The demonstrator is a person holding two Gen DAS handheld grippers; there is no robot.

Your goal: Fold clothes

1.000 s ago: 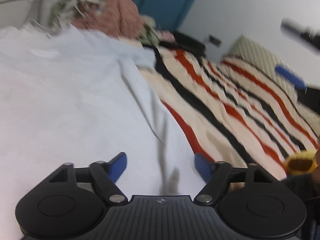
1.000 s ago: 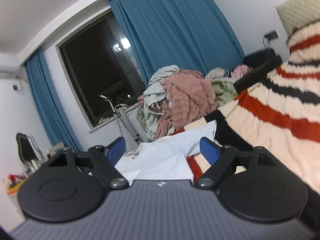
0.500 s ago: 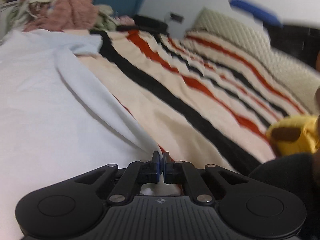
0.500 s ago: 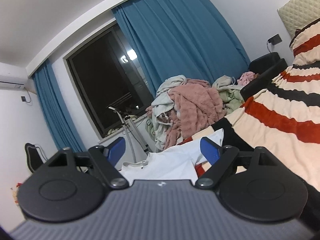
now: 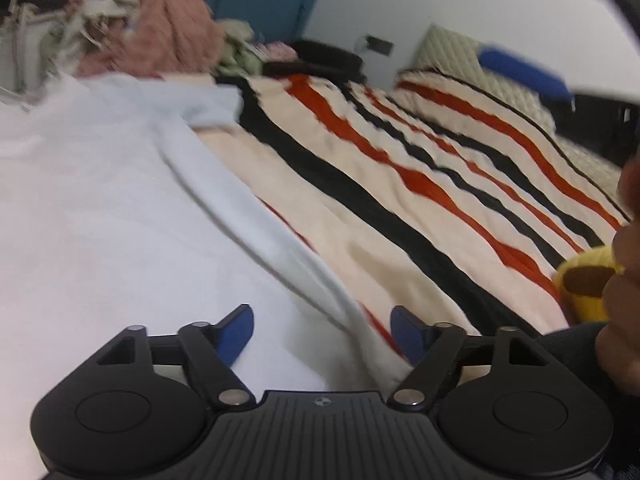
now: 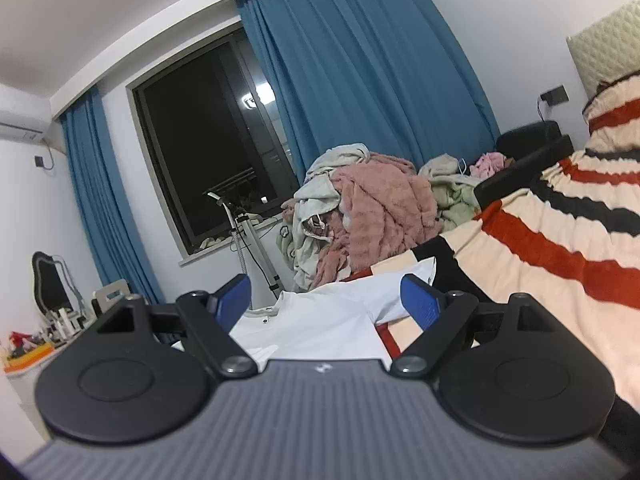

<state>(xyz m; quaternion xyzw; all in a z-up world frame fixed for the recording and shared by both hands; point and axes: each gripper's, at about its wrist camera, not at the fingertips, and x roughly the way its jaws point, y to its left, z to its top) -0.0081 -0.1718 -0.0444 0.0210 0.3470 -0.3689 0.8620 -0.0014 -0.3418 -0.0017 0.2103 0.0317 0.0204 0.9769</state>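
A white shirt (image 5: pixel 120 208) is spread flat on a striped blanket (image 5: pixel 400 200), which is taken here as the landmark: the shirt covers the blanket's left part in the left wrist view, with one sleeve (image 5: pixel 212 104) laid out toward the far end and the shirt's side edge folded into a long ridge running diagonally across the cream, red and black stripes. The left gripper (image 5: pixel 322 330) is held just above the near hem of the shirt, at the line where shirt and blanket meet. Its jaws have just been opening and now stand wide apart; the shirt's edge is seen between the blue pads but is not pressed by them. A yellow plush toy (image 5: pixel 588 284) is seen on the blanket's near right corner, partly covered by a blurred hand (image 5: pixel 624 288). Above the blanket's far right part, a blurred blue fingertip of the other gripper is seen.

In the right wrist view, the right gripper (image 6: pixel 324 300) is held level over the blanket's near end, jaws wide apart and nothing between them; the shirt's collar lies beyond. A pile of clothes (image 6: pixel 360 216), pink and pale green, is heaped at the blanket's far end, before blue curtains (image 6: pixel 360 80) and a dark window (image 6: pixel 208 140). A white stand (image 6: pixel 252 256) rises beside the pile.
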